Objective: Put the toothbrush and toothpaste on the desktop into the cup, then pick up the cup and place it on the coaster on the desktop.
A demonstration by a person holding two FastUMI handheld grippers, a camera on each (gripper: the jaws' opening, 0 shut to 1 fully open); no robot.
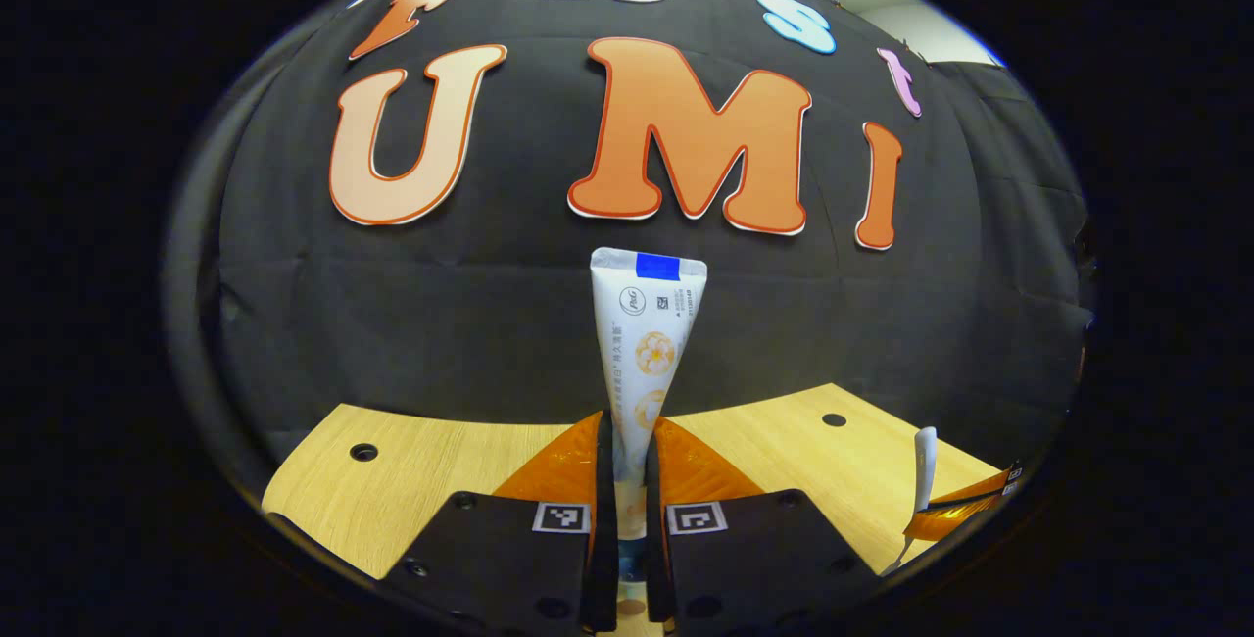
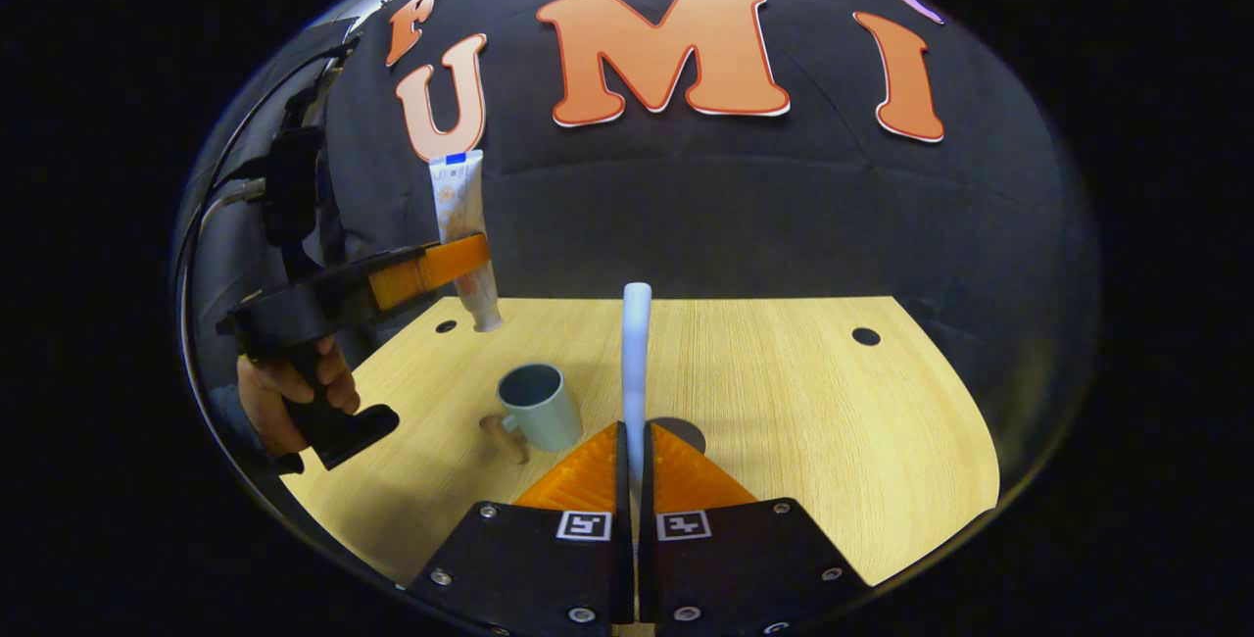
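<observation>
My left gripper [image 1: 630,441] is shut on the white toothpaste tube [image 1: 646,343], which stands upright between its fingers, crimped end up. In the right gripper view that same left gripper [image 2: 460,265] holds the toothpaste tube [image 2: 460,225] in the air, cap down, above and left of the pale green cup [image 2: 537,407]. The cup stands upright on the wooden desktop [image 2: 803,402], handle to the left. My right gripper [image 2: 635,446] is shut on the white toothbrush [image 2: 636,363], held upright, right of the cup. A grey coaster [image 2: 686,433] peeks out behind my right fingers.
A hand [image 2: 284,397] holds the left gripper's handle at the left. The desktop has small round holes [image 2: 865,335] near its far corners. At the right edge of the left gripper view, the right gripper [image 1: 965,510] carries the toothbrush [image 1: 924,465].
</observation>
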